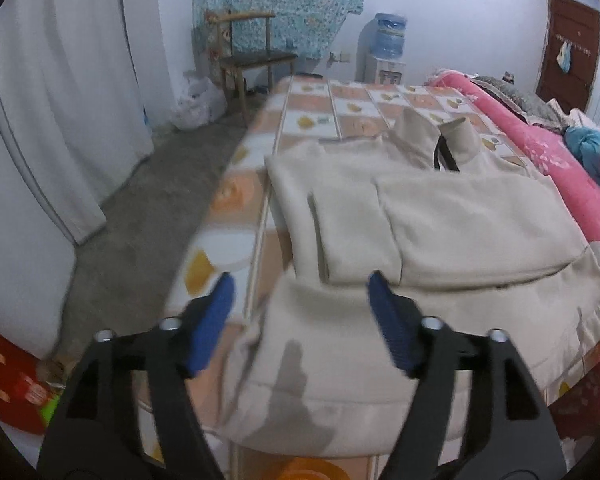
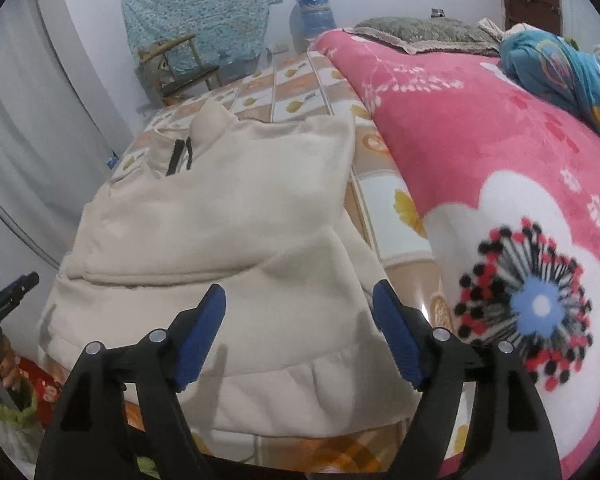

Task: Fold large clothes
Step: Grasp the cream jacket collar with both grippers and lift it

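Observation:
A cream fleece jacket (image 1: 440, 216) lies flat on the bed's tiled-pattern sheet (image 1: 312, 120), collar and dark zipper at the far end, both sleeves folded in across the chest. My left gripper (image 1: 300, 286) hovers above the jacket's near left hem, jaws wide apart, nothing between the blue pads. In the right wrist view the same jacket (image 2: 228, 216) fills the middle. My right gripper (image 2: 300, 300) hangs over its near right hem, also open and empty. The left gripper's tip (image 2: 16, 286) shows at that view's left edge, held by a hand.
A thick pink floral blanket (image 2: 500, 160) lies along the jacket's right side, with a blue bundle (image 2: 560, 72) and a pillow (image 2: 420, 30) beyond. Left of the bed are grey floor (image 1: 140, 208), a white curtain, a wooden chair (image 1: 256, 60) and a water dispenser (image 1: 388, 48).

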